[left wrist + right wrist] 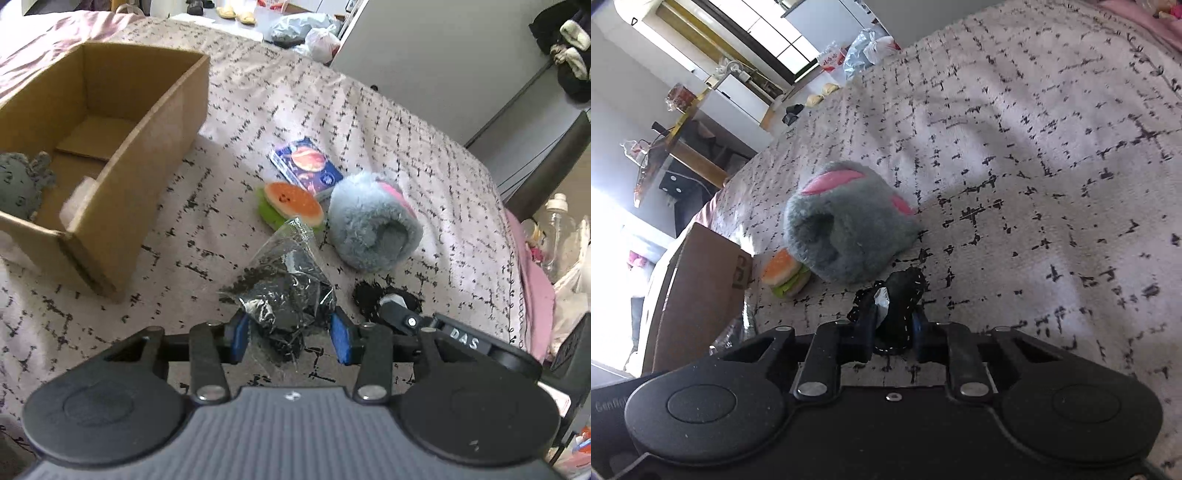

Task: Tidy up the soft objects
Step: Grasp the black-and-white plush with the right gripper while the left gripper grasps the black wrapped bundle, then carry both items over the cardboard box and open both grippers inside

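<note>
The left gripper (290, 334) has its jaws partly closed, squeezing a crinkly clear plastic bag of dark soft stuff (284, 288) just above the bed cover (388, 122), beside the open brown cardboard box (155, 147). The right gripper (892, 332) is pinched tight on a small black lacy cloth thing (901, 291) near the fluffy grey slipper (846, 225). Both look light and squishy, and the bag may be slippery, so hold its thick middle

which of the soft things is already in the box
Only the grey knitted toy, sitting in the near corner of the cardboard box. The fluffy grey slipper and the plush burger lie outside on the blanket.
</note>
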`<state>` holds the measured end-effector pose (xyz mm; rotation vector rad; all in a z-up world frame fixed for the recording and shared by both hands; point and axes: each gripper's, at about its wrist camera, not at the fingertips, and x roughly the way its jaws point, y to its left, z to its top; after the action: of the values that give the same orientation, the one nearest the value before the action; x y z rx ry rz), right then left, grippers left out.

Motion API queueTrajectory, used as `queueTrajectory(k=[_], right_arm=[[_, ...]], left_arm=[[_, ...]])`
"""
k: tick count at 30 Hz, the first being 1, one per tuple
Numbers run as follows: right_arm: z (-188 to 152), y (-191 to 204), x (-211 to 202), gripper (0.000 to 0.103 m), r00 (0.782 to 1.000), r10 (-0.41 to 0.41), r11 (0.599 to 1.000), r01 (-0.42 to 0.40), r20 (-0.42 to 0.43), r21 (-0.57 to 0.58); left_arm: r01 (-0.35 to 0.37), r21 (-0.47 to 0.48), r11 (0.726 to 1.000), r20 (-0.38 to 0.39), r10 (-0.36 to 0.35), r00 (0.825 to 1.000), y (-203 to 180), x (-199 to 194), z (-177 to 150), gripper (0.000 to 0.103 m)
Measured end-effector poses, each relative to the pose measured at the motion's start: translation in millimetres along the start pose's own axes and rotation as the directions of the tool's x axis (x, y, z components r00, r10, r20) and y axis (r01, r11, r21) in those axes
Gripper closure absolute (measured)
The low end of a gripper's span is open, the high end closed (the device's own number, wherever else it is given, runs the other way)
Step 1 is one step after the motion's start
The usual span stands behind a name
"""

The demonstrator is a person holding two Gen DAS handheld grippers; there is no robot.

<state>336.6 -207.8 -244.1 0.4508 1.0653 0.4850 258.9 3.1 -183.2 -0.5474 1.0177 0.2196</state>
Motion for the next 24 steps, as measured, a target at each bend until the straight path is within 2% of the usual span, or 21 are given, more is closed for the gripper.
queueTrajectory(k=[12, 24], right_arm=[[-13.3, 27.1, -47.5, 0.084, 0.995, -0.086, 0.996, 0.088, 0.058, -0.031], [-19.5, 77.8, -90.8, 0.084, 0.988, -0.050, 0.996, 0.061, 0.144, -0.069]], left_arm=[[0.047, 0.041, 0.998, 0.064, -0.049, 0.997, 9.4, -59.6, -3.3, 0.059], [0.075, 0.073, 0.994, 0.146, -0.085, 0.986, 26.0, -110.0, 7.6, 0.059]])
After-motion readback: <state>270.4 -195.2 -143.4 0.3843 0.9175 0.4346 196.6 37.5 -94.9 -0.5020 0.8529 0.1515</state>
